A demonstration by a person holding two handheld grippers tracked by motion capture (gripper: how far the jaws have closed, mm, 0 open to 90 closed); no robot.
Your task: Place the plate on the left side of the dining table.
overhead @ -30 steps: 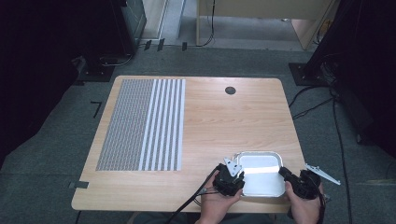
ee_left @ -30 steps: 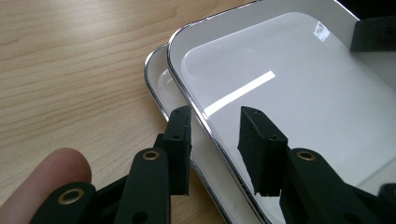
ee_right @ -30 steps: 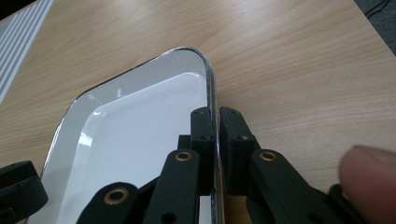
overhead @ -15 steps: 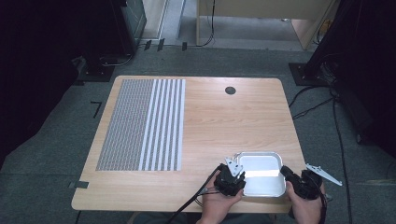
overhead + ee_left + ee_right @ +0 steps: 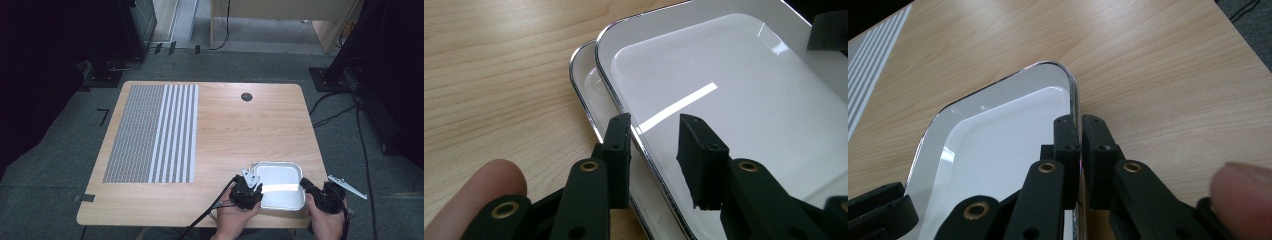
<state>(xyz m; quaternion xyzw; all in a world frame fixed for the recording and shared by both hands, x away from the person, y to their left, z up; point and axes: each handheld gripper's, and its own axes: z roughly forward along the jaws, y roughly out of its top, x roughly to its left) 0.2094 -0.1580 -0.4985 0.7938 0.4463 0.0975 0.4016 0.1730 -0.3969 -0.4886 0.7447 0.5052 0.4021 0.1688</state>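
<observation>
Near tabletop point(image 5: 225, 130) front-right edge: two stacked white rectangular chrome-rimmed trays point(image 5: 280, 184). Right tool point(image 5: 1081, 131) clamped on upper rim; left tool point(image 5: 654, 142) parted, astride opposite rim. Probably light, stiff, slippery; grip rims.

A wooden table point(image 5: 240, 130) stood on grey carpet point(image 5: 60, 180); dark equipment stands point(image 5: 115, 45) and cables point(image 5: 365, 150) surrounded the table.

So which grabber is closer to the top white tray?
The right one. The right gripper is shut on the top white tray, pinching its rim. The left gripper is open, its jaws straddling that tray's opposite rim without pinching it.
</observation>
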